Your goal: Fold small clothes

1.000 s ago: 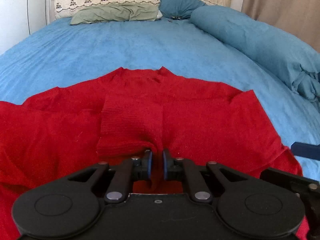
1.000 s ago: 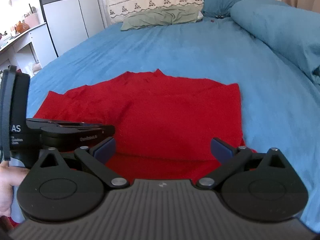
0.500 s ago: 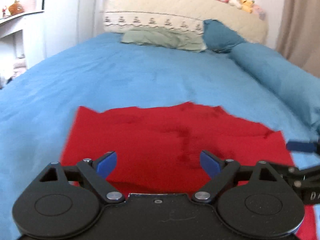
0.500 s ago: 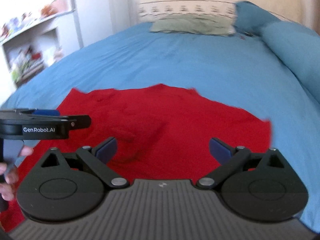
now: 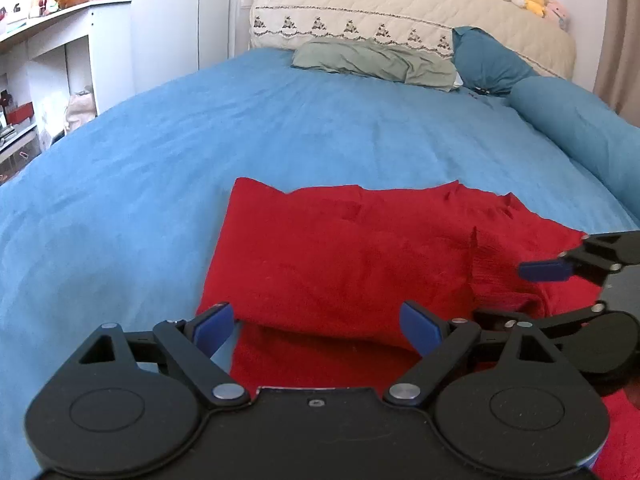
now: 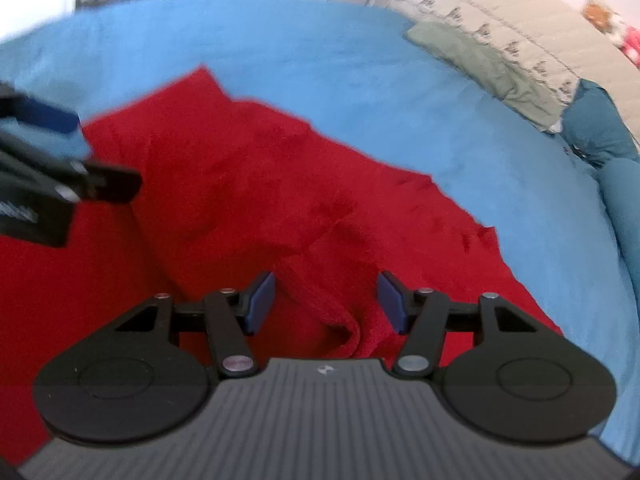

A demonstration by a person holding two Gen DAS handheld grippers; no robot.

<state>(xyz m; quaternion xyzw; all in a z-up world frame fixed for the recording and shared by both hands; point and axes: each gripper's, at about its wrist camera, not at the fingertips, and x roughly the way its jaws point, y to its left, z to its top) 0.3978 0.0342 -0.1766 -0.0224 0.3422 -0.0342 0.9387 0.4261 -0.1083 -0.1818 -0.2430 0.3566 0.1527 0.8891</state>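
A red knit garment (image 5: 352, 256) lies partly folded on the blue bedspread (image 5: 280, 136). My left gripper (image 5: 316, 326) hovers open over its near left edge, with only flat cloth below the jaws. At the right of that view the right gripper's pads (image 5: 544, 270) reach in over a bunched fold. In the right wrist view my right gripper (image 6: 327, 306) is tilted over the garment (image 6: 240, 184). Its jaws are closing around a raised ridge of red cloth (image 6: 340, 320), and the pads stand apart from it. The left gripper's fingers (image 6: 52, 120) show at the left edge.
A green pillow (image 5: 372, 60), a teal pillow (image 5: 488, 64) and a long teal bolster (image 5: 576, 128) lie toward the cream headboard (image 5: 400, 12). White shelves and a cabinet (image 5: 80, 48) stand left of the bed. Bare blue bedspread surrounds the garment.
My left gripper let go of the red fold it pinched, opened wide and moved toward the garment's left edge. The right gripper rolled, shifted over a raised fold, and its jaws narrowed.
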